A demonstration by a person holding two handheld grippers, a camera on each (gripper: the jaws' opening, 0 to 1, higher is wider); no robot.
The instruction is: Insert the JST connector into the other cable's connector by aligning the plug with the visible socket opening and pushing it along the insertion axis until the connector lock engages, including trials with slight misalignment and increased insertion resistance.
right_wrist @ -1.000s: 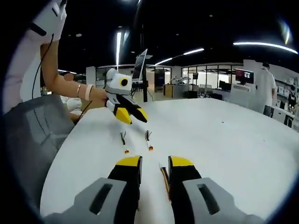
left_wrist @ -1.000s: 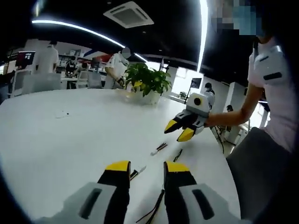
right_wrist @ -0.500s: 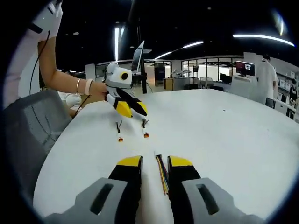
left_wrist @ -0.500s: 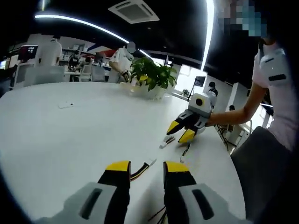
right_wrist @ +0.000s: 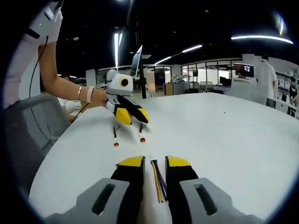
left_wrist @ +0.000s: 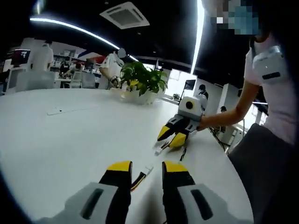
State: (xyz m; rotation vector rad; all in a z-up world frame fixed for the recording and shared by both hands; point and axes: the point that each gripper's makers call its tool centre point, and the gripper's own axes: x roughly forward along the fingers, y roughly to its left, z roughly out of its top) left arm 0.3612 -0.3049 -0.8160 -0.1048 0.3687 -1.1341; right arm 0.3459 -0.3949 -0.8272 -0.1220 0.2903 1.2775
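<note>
Jaws parted, both grippers | left gripper | right gripper | cables between

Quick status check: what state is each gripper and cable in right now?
Left gripper: open, a white connector between its tips.
Right gripper: open, astride the coloured wires.
White connector: flat on the table, unmated.
Two short cables: lying apart on the table, unplugged.

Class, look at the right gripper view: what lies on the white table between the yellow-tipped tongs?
A bundle of multicoloured wires lies on the white table between the right tongs. Its connector end cannot be seen.
</note>
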